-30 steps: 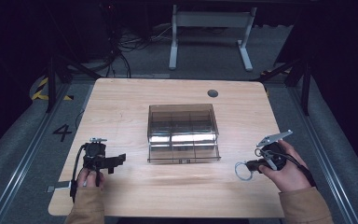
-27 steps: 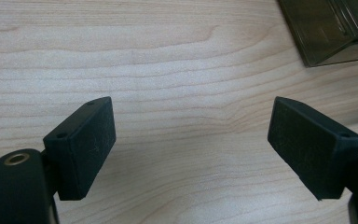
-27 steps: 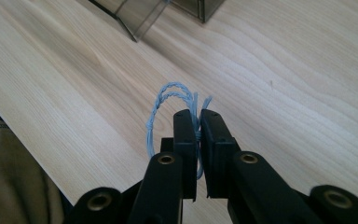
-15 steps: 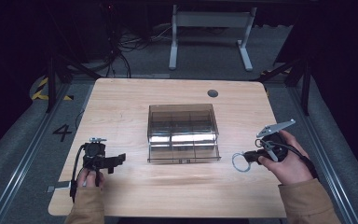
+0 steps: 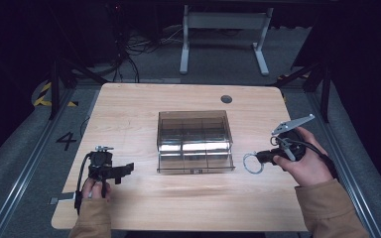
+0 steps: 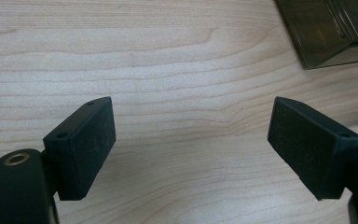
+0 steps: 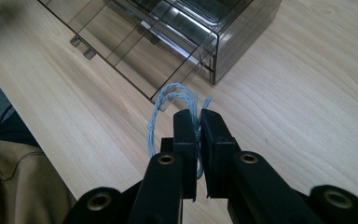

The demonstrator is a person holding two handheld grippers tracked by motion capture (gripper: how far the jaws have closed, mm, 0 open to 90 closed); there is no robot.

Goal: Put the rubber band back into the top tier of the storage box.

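Note:
A smoky clear plastic box (image 5: 194, 141) with inner compartments sits mid-table, its lid folded flat toward the front edge; it shows close up as the box (image 7: 168, 32) in the right gripper view. My right gripper (image 5: 263, 157), held above the table right of the box, is shut on a loop of pale blue twisted cord (image 5: 252, 163). The cord (image 7: 170, 109) curls out past the closed jaw tips. My left gripper (image 5: 124, 170) rests low at the table's front left. Its pads (image 6: 86, 140) stand wide apart over bare wood, with a corner of the box (image 6: 326, 30) beyond them.
The light wooden table (image 5: 129, 114) has a round cable hole (image 5: 226, 98) near its far edge. A tan sleeve (image 7: 14, 186) lies below the right gripper. Dark floor, a white desk frame (image 5: 223, 34) and cables lie beyond the table.
My right gripper has risen and drifted slightly toward the box, carrying the cord loop. The left gripper has stayed where it was.

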